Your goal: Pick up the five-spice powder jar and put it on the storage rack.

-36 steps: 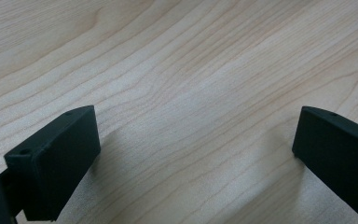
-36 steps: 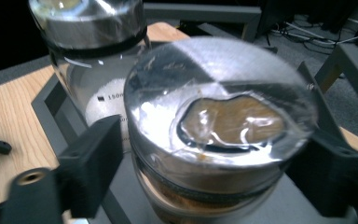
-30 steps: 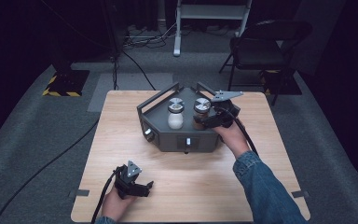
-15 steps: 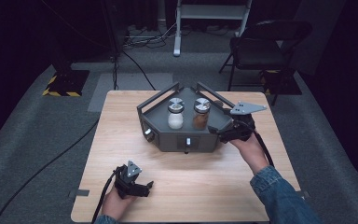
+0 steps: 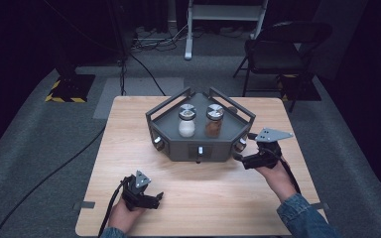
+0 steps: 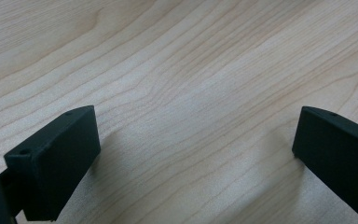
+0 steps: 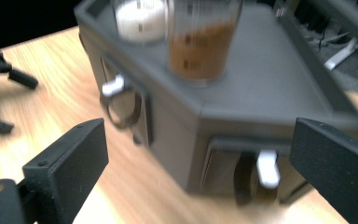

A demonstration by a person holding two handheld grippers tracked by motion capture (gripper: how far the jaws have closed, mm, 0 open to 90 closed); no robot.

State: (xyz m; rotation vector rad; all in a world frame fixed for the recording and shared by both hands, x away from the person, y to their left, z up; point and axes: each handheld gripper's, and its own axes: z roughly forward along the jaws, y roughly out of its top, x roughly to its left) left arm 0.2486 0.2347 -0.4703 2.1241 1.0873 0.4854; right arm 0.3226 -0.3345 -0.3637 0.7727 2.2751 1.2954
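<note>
My left gripper (image 5: pixel 146 197) sits nearest me, low over the table (image 5: pixel 213 208), well short of the box (image 5: pixel 198 144) and toward its left front. In the left gripper view its jaws stand spread wide, with bare wood grain (image 6: pixel 191 93) between them and nothing pinched. My left hand (image 5: pixel 124 213) holds it from behind, and its cable (image 5: pixel 110 206) trails back toward me. My right gripper (image 5: pixel 243 158) is farther out, just beside the box's right front corner, and my right hand (image 5: pixel 278 176) wraps its body, with a denim sleeve (image 5: pixel 302 215) below. Its grey plate (image 5: pixel 274 135) rides on top. Its jaws are also spread and grip nothing; in the right gripper view they frame that corner of the box without touching it, and the picture is blurred. Right before them on the box's side is a small pale handle (image 7: pixel 266 168) set in a dark recess, and a second handle (image 7: pixel 114 86) shows on the front face to the left. On top of the box, inside its raised rail (image 5: pixel 171 101), stand two upright jars with metal lids: the brown jar (image 5: pixel 214 121) nearer my right gripper and the white jar (image 5: pixel 186 120) just beside it to the left. Beyond the box, off the table, a chair (image 5: pixel 278 54) stands on the grey floor.
</note>
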